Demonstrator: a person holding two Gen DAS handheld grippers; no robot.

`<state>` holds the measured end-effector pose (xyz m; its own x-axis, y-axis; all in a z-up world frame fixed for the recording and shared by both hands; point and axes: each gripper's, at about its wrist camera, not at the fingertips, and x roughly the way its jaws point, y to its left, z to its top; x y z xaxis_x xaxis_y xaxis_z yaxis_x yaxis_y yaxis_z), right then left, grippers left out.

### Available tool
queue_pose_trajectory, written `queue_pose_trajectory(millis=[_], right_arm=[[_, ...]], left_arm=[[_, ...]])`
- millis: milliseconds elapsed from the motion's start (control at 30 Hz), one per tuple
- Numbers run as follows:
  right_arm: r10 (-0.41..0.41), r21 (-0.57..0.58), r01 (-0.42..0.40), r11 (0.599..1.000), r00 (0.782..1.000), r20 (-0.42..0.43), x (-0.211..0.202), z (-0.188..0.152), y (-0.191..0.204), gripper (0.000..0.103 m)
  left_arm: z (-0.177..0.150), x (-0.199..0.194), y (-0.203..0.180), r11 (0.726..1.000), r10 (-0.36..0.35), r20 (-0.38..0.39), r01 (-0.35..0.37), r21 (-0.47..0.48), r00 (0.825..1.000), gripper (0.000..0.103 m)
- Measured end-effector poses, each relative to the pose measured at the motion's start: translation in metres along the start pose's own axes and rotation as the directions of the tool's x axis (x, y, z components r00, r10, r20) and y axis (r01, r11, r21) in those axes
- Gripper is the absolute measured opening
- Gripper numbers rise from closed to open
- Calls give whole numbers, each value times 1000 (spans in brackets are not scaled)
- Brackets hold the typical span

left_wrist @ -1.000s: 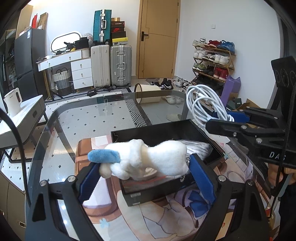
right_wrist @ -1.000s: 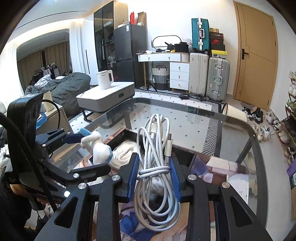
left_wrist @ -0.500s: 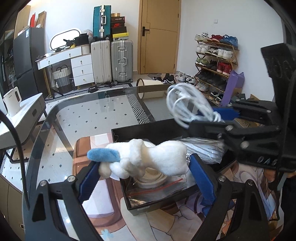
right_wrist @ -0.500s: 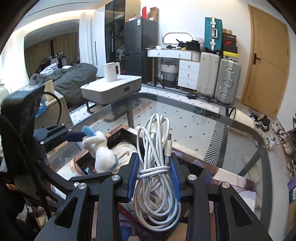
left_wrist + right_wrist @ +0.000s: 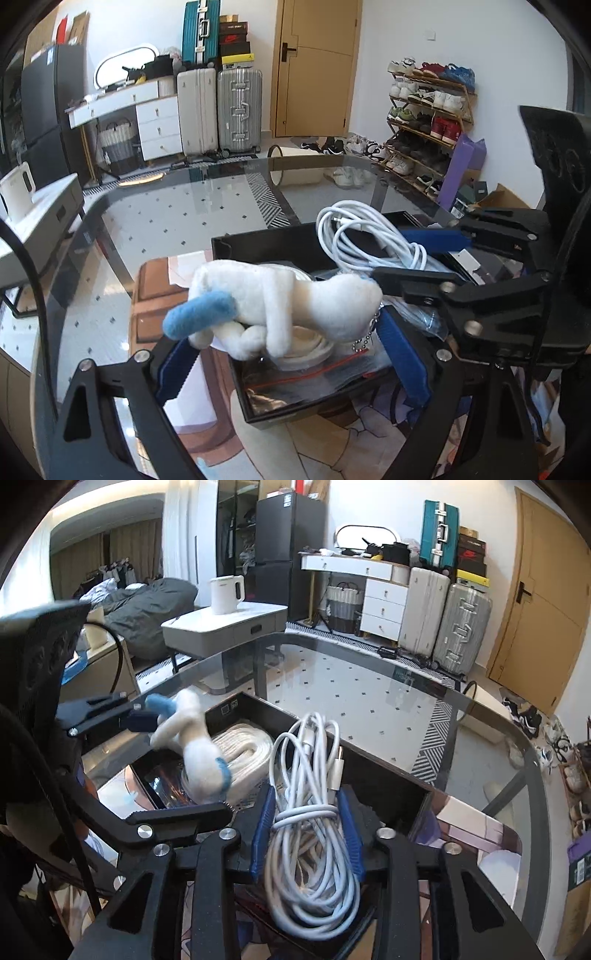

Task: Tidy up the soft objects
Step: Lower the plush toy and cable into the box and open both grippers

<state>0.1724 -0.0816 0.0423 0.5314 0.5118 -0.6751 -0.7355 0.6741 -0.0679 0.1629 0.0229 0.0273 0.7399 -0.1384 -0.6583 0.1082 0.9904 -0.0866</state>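
Plush toy [image 5: 284, 302] — white with a blue tip — is held crosswise between the blue pads of the left hand-held gripper [image 5: 291, 354], its long axis running from pad to pad, the blue end projecting past the left pad. It is carried above the near part of the black tray [image 5: 258, 242], which lies directly ahead of and below that gripper on the glass bench [image 5: 177, 221]; a coiled white strap [image 5: 243, 749] and a clear plastic bag [image 5: 306, 380] can be seen in the tray under the toy. To the right, a bundle of white cable [image 5: 314, 812] is clamped in the right hand-held gripper [image 5: 306, 834], its long axis pointing forward along the fingers, and it is poised over the right side of the same tray. The coming move is judged to turn on this: the tray sits straight below both loads, so a lowering and an opening would suffice, with the left gripper nearer the tray's left half. Compared with the earlier frames, the right gripper has been brought closer to the left one and lower over the tray — the cable now almost touches the toy's right end.
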Motion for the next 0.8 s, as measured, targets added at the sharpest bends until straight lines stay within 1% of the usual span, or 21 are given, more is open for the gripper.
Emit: queue_pose_trajectory(millis=[33,100,133,167,200,233,267,300,367,433,500,600,700,800], right_arm=[[-1,7,1,1000,1000,8,-3,1,0,54],[-8,23,7,1000,999,36,-16,0,-2,55],[-14,28,13,1000,999,40,-19,0,-3,58],[-21,38,19,999,999,45,-24,-1,-4,61],[-22,49,20,999,999,49,-29,-2,-5,71],[-23,62,20,998,998,59,-34,-3,-6,78],[-24,76,19,997,997,74,-39,-6,-5,81],[-24,89,17,996,996,87,-44,-8,-5,86],[-33,113,21,993,994,102,-55,-14,-3,90],[-45,126,31,992,992,115,-62,-19,1,99],[-48,139,30,990,990,132,-70,-27,7,101],[-45,156,22,987,989,143,-75,-36,13,102],[-50,172,25,985,988,144,-74,-47,19,102],[-60,196,26,980,984,167,-77,-55,21,102]], left_arm=[[0,-1,0,1000,4,-2,-4,-1,1000,91],[0,-7,-2,1000,2,9,-2,12,1000,92],[0,-9,-3,1000,0,13,0,15,1000,92],[0,-12,-3,1000,-1,16,1,15,1000,93],[0,-16,-3,1000,-5,20,4,13,1000,97],[0,-19,-3,1000,-4,25,3,8,1000,99],[-1,-22,-2,1000,-2,32,2,4,999,101],[-1,-26,-1,1000,1,40,-1,-3,999,103],[-4,-34,0,1000,6,52,-5,-19,999,103],[-7,-42,3,999,5,65,-3,-33,998,103],[-12,-49,5,999,6,80,-2,-44,997,103],[-21,-61,7,998,19,106,-13,-56,994,103],[-30,-69,8,998,40,122,-33,-59,992,103],[-40,-74,10,996,65,141,-56,-67,988,103]])
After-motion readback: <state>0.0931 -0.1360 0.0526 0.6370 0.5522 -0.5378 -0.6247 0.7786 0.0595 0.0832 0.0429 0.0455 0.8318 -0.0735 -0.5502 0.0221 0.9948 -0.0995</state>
